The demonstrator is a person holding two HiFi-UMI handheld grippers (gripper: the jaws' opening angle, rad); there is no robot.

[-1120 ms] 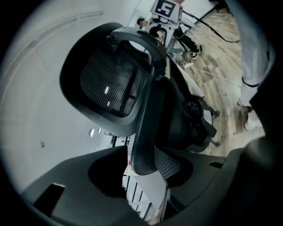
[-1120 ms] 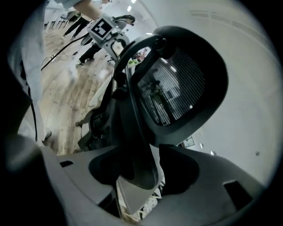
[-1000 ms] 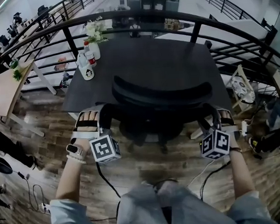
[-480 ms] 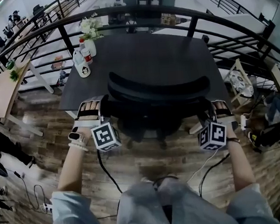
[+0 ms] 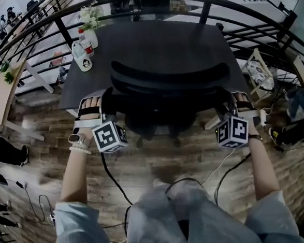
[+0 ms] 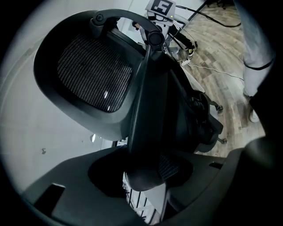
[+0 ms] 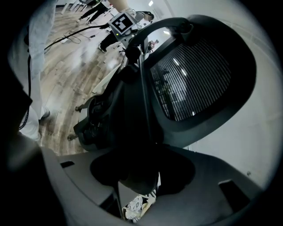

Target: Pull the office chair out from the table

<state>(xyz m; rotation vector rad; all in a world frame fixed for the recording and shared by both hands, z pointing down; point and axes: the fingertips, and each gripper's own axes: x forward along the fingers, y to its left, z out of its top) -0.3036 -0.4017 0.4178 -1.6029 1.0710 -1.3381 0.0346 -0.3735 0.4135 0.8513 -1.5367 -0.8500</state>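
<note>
Clamping office chair [image 5: 170, 78] by armrests: left hand-held gripper [image 6: 146, 185] grips left armrest [image 6: 143, 132], right hand-held gripper [image 7: 137, 185] grips right armrest [image 7: 135, 145]; jaws just closing tighter. Chair between both grippers, dark counter [image 5: 151, 40] just ahead.

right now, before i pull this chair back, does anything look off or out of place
Nothing stands out. The office chair sits upright, tucked under the table; the bottles and flower vase stand upright at its far left corner. Loose cables on the floor behind it might catch its wheels.
</note>
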